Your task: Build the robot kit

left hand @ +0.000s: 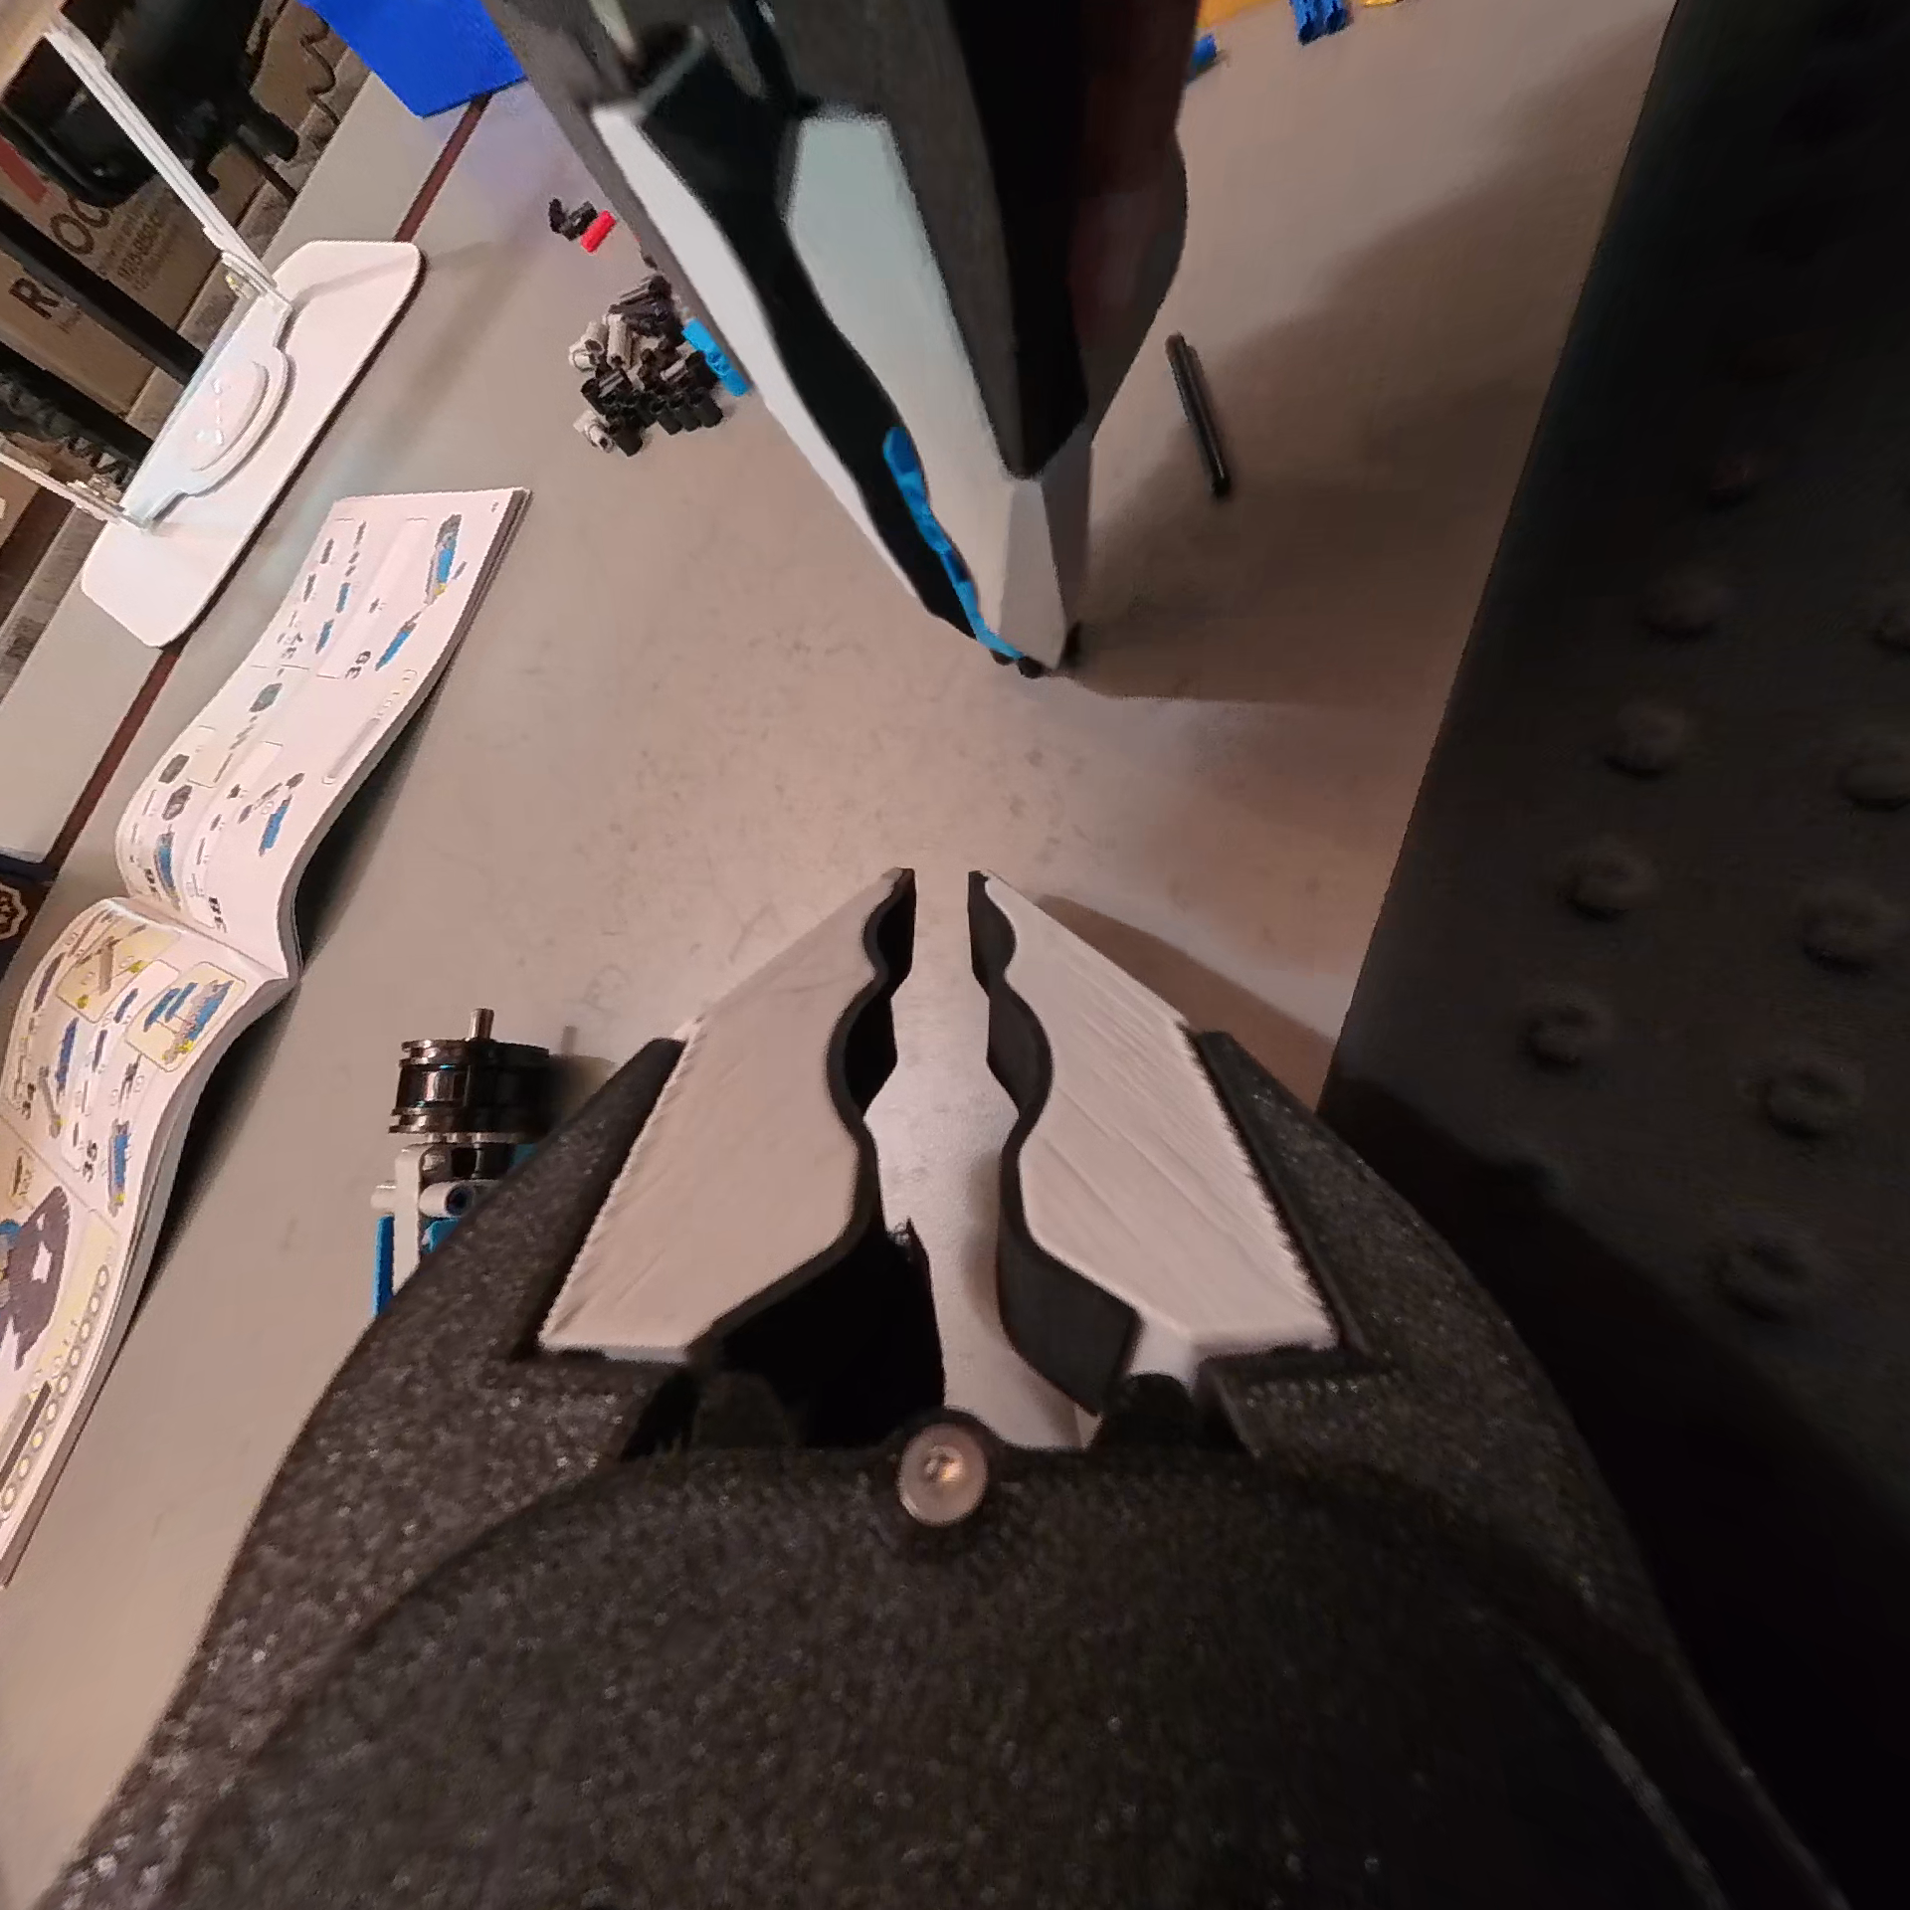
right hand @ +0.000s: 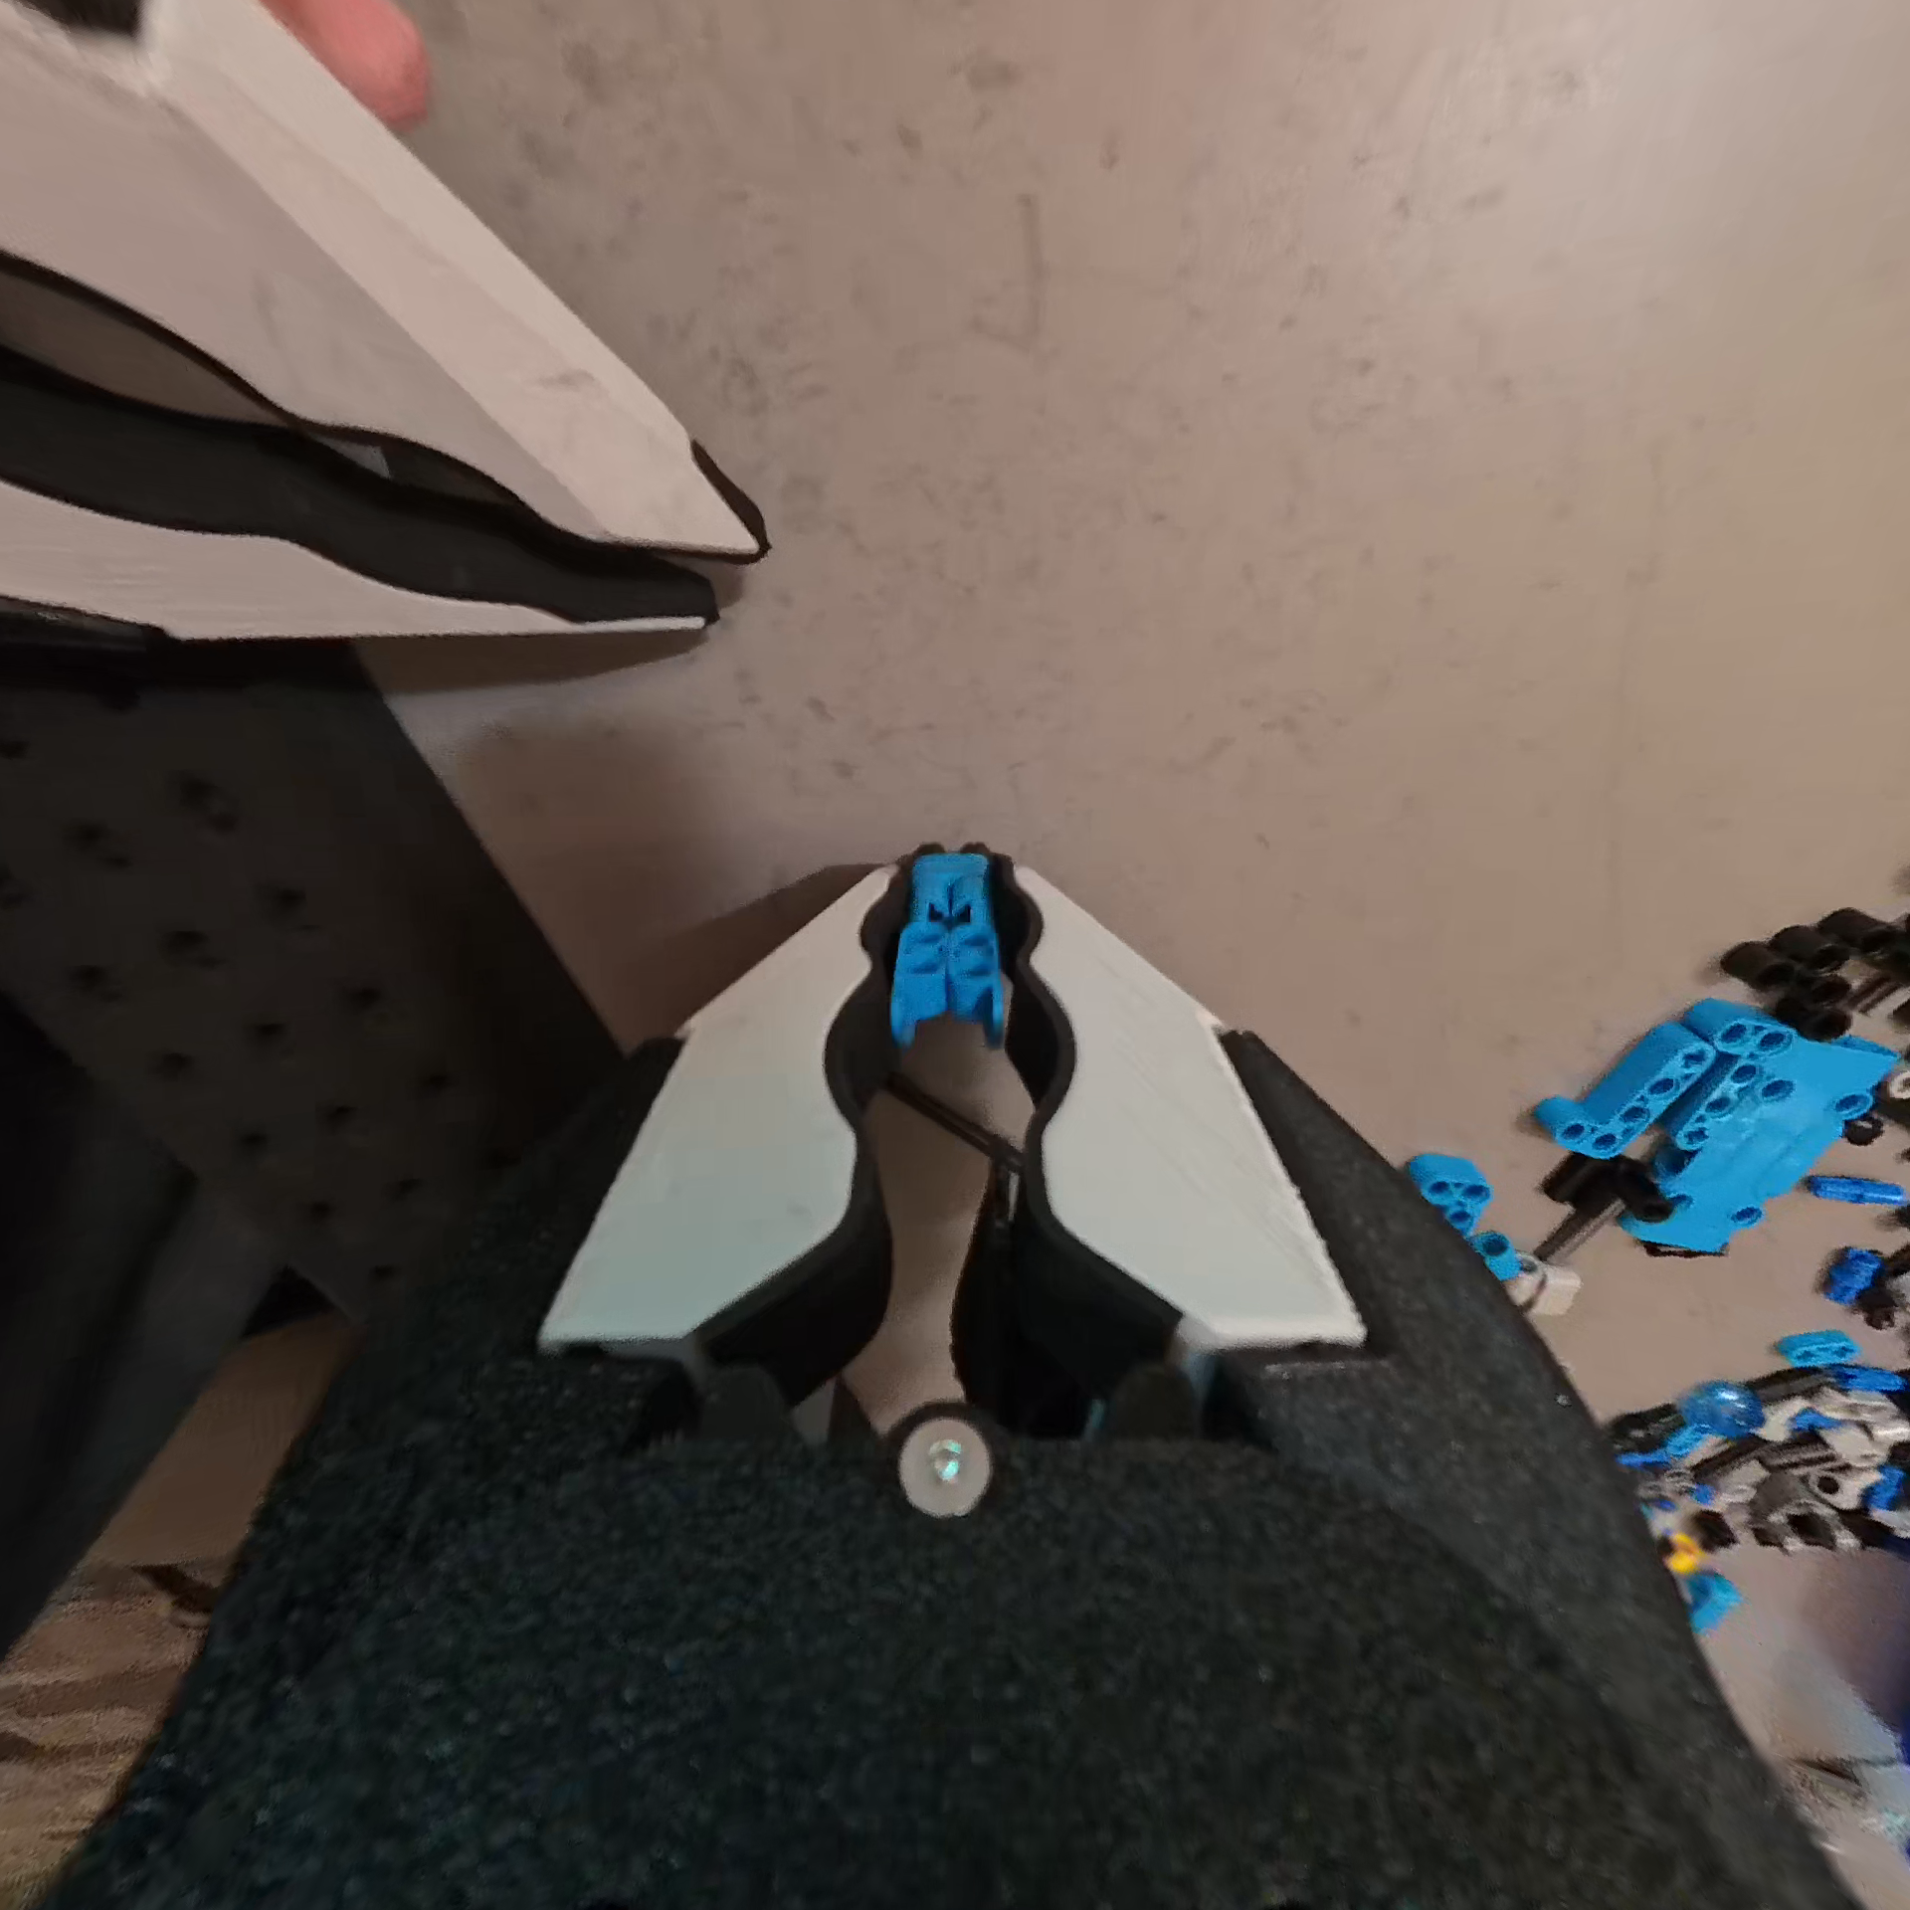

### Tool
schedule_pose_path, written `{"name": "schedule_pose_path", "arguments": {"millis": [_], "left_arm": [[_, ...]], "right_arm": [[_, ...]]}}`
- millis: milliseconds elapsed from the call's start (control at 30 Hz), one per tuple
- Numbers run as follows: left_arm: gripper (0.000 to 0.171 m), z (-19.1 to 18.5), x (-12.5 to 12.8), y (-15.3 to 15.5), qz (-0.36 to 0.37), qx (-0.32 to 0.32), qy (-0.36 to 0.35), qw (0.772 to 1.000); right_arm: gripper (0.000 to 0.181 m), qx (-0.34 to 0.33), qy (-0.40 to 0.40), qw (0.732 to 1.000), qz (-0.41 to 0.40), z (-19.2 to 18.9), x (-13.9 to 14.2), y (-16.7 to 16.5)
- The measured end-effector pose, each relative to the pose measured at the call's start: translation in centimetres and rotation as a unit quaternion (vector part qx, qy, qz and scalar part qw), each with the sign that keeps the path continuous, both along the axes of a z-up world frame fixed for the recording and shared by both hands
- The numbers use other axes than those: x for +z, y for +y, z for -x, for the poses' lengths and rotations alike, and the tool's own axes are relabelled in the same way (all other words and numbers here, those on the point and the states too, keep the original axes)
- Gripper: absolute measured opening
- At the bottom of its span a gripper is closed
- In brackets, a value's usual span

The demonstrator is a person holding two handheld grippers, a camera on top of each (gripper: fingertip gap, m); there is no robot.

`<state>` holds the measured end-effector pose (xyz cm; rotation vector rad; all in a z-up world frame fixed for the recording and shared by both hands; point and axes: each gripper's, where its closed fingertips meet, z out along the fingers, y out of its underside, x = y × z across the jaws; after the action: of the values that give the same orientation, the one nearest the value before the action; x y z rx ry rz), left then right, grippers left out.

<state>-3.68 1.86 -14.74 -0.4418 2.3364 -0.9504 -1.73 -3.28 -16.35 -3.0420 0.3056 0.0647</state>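
The right tongs [right hand: 949, 863] are clenched on a small blue building piece [right hand: 946, 956], which sits pinched between the fingertips with its forked end pointing back toward the camera. The tongs hang just above the bare grey table [right hand: 1344, 465]. A thin black rod shows through the gap behind the piece, lying on the table below. To the right of these tongs lies a loose heap of blue perforated beams [right hand: 1716, 1116] with black connectors, and nearer the edge a tangle of grey, black and blue parts [right hand: 1778, 1447]. A dark perforated panel [right hand: 207, 982] lies to the left.

The left tongs [left hand: 941, 879] grasp nothing: the fingertips stand slightly apart with only the table showing through the narrow gap. Just beside them on the left, partly hidden by the black housing, lies a small assembly with black wheels on an axle [left hand: 470, 1085] and a bit of blue and grey framing. Farther left an open instruction booklet [left hand: 238, 827] lies on the table, pages curling up. Ahead, the right tongs come down from the top of the left wrist view, the blue piece visible at their tips, close to the table. Beyond them lie a pile of small black and grey pins [left hand: 646, 367], a black rod [left hand: 1199, 413] and a tiny red piece [left hand: 596, 233]. A white stand base [left hand: 341, 300] sits at the far left, a blue bin [left hand: 434, 52] behind it.
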Motion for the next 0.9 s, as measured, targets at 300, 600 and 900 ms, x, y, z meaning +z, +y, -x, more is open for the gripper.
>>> {"name": "schedule_pose_path", "arguments": {"millis": [300, 600, 900], "left_arm": [[0.009, -0.1, -0.2, 0.0, -0.002, 0.000, 0.005, 1.000], [0.010, -0.5, 0.3, 0.1, 0.011, 0.011, -0.004, 1.000], [0.015, -1.0, 4.9, 0.5, 0.091, 0.038, -0.093, 0.991]], "right_arm": [[0.015, -0.005, 0.001, 1.000, -0.022, -0.1, -0.1, 0.0], [0.015, -0.032, 0.048, 0.981, -0.185, 0.7, 2.2, 2.6], [0.015, -0.031, 0.043, 0.948, -0.315, 1.8, 6.3, 5.1]]}}
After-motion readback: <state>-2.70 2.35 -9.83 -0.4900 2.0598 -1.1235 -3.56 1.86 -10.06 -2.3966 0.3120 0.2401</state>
